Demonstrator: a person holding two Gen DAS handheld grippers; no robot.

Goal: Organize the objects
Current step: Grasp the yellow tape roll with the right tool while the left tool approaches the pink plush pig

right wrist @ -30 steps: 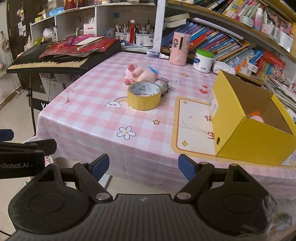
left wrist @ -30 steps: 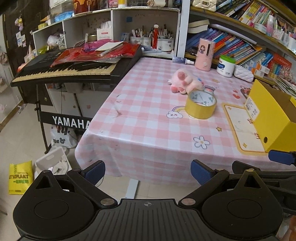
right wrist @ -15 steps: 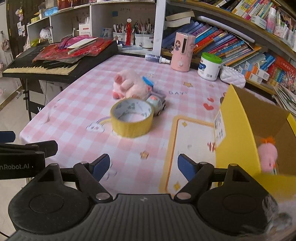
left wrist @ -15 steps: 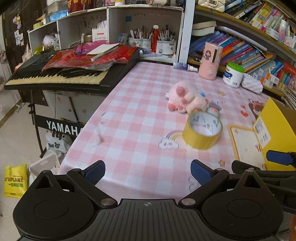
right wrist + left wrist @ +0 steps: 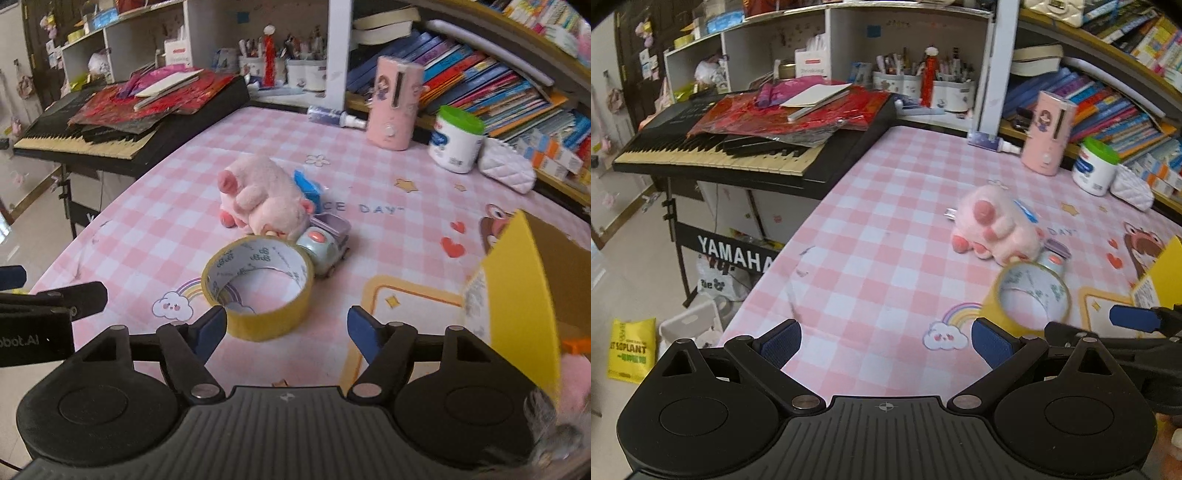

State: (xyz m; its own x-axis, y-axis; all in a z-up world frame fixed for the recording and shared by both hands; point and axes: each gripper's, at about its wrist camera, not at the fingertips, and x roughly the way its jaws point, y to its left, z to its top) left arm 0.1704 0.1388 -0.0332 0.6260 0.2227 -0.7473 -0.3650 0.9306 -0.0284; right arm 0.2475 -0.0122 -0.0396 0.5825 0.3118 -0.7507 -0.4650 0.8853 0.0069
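Right gripper: my right gripper (image 5: 286, 325) sits low centre of the right wrist view, jaws wide but closing, nothing pressed between the pads; the near rim of the yellow tape roll (image 5: 258, 286) lies just ahead of the blue fingertips (image 5: 212, 326), the left pad close beside its outer wall.

Left gripper: my left gripper (image 5: 886, 338) hangs at the bottom centre of its own view, jaws spread wide and empty over bare checked cloth — I judge it is kept clear so the other tool can work.

Tape roll: lying flat, hole upward, on the pink checked tablecloth (image 5: 159, 221) at mid-frame, over the rainbow-and-cloud print; flat like this, its wall offers the pads two opposite faces to pinch.

Plush pig: the pink plush pig (image 5: 258, 195) lies on its side just behind the roll, touching or nearly touching its far rim.

Toy truck: a small pastel toy truck (image 5: 327, 243) is wedged between pig and roll, right of centre — its nearness could make it shift if the roll is dragged.

Yellow box: the open yellow cardboard box (image 5: 517, 295) stands at the right edge of the frame, mouth toward me, something pink and orange already inside at lower right; I take it for the place the loose things go.

Step in hand: by my reading, lining up on the tape roll, grasp not yet made.
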